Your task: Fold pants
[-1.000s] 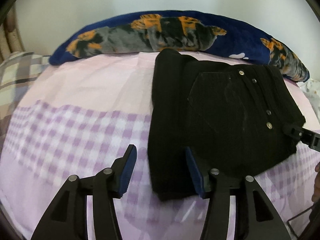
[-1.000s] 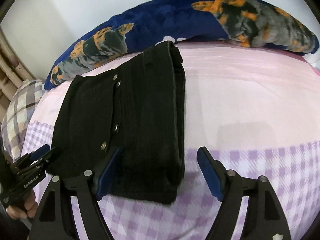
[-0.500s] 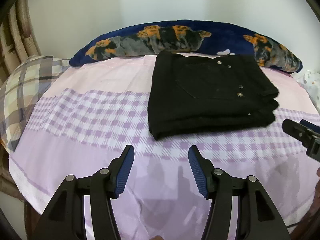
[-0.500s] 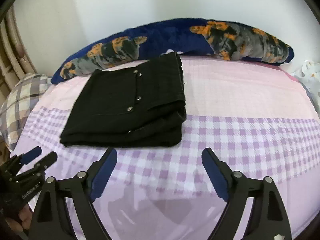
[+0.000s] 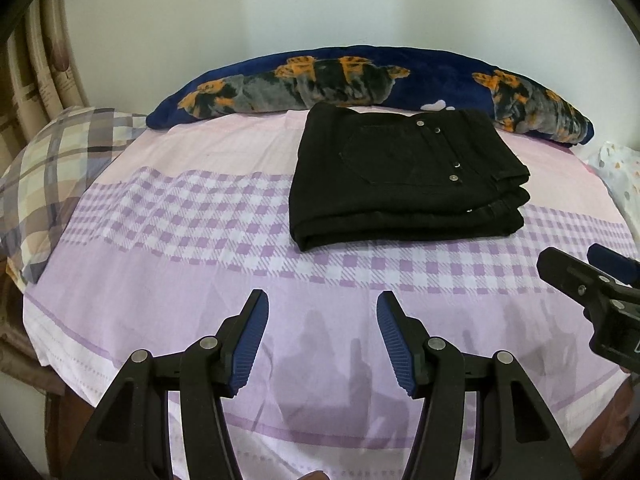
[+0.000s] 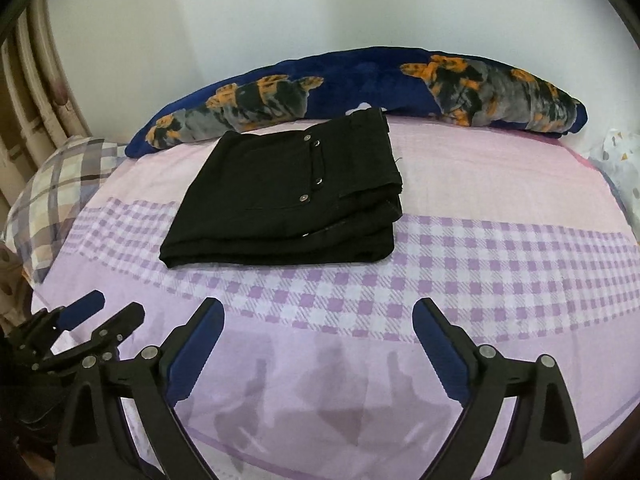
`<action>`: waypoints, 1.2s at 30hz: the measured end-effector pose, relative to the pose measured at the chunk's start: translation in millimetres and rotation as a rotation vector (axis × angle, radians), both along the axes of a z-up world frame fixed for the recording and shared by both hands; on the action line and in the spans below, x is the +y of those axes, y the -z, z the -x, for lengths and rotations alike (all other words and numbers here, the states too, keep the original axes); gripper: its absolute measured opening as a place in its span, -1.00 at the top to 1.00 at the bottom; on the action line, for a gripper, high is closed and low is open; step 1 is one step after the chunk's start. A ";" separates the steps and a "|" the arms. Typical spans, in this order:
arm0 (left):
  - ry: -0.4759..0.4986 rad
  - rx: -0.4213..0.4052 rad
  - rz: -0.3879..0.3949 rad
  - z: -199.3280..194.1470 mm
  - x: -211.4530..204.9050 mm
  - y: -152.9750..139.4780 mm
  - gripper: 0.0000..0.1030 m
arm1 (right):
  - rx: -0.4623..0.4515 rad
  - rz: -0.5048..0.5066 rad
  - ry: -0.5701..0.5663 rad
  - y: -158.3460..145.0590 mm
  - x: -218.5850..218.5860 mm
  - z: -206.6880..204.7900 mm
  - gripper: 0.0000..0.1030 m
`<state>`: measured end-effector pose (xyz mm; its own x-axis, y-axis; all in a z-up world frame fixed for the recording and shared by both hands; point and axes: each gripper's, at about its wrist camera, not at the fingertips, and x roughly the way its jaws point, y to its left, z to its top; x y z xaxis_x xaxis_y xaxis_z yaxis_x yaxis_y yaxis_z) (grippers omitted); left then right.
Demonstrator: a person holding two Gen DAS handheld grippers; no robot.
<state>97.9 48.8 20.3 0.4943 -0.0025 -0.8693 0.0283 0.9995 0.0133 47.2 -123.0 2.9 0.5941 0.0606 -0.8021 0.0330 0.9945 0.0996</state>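
The black pants [image 5: 404, 176] lie folded in a thick flat stack on the pink and purple checked sheet [image 5: 200, 208], back pocket and metal rivets facing up. They also show in the right wrist view [image 6: 288, 200]. My left gripper [image 5: 322, 312] is open and empty, well short of the stack, above the near part of the bed. My right gripper [image 6: 318, 316] is open wide and empty, also short of the stack. Each gripper shows in the other's view: the right gripper [image 5: 588, 276] at the right edge, the left gripper [image 6: 100, 312] at the lower left.
A long navy blanket roll with orange and grey print [image 5: 360, 80] lies along the wall behind the pants. A plaid pillow [image 5: 52, 172] sits at the left end of the bed, a spotted white cloth [image 5: 620, 172] at the right. Rattan bars [image 5: 32, 60] stand far left.
Both grippers have pulled back from the pants toward the near edge of the bed. A second ago their fingers were at the stack's near edge. The folded pants lie still.
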 end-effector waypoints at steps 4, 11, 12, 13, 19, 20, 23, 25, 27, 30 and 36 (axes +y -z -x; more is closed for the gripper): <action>-0.003 -0.001 -0.007 1.4 -1.1 -0.2 -0.12 | 0.002 0.030 -0.008 3.7 3.6 0.8 -0.84; -0.002 0.008 -0.013 2.8 -1.6 2.3 -0.12 | 0.019 0.054 -0.022 9.0 7.5 0.3 -0.84; -0.001 0.011 -0.014 3.0 -2.2 2.9 -0.12 | 0.018 0.058 -0.018 9.4 7.3 0.5 -0.84; -0.001 0.013 -0.015 2.8 -2.3 3.4 -0.12 | 0.020 0.062 -0.021 9.8 7.5 0.1 -0.84; 0.005 0.021 -0.021 2.8 -4.4 6.4 -0.12 | 0.018 0.071 -0.027 9.5 7.5 -0.4 -0.84; 0.004 0.022 -0.023 3.0 -4.7 6.4 -0.12 | 0.018 0.072 -0.028 9.1 7.4 -0.8 -0.84; 0.005 0.023 -0.025 3.4 -5.6 7.2 -0.12 | 0.020 0.071 -0.027 8.6 8.7 0.1 -0.84; 0.005 0.025 -0.023 3.6 -5.5 7.3 -0.12 | 0.021 0.074 -0.027 8.6 8.9 0.3 -0.85; 0.004 0.027 -0.024 3.8 -6.3 8.2 -0.12 | 0.021 0.071 -0.028 7.7 8.3 0.5 -0.85; 0.004 0.030 -0.024 4.7 -6.7 9.8 -0.12 | 0.022 0.074 -0.027 7.9 8.2 0.4 -0.85; 0.004 0.034 -0.023 4.9 -6.2 10.5 -0.12 | 0.025 0.074 -0.026 9.6 8.1 -0.1 -0.85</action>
<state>93.1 42.6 9.7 0.4644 0.0155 -0.8855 0.0334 0.9988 0.0350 47.3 -114.9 -6.6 0.5730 0.0154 -0.8194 0.0089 0.9996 0.0250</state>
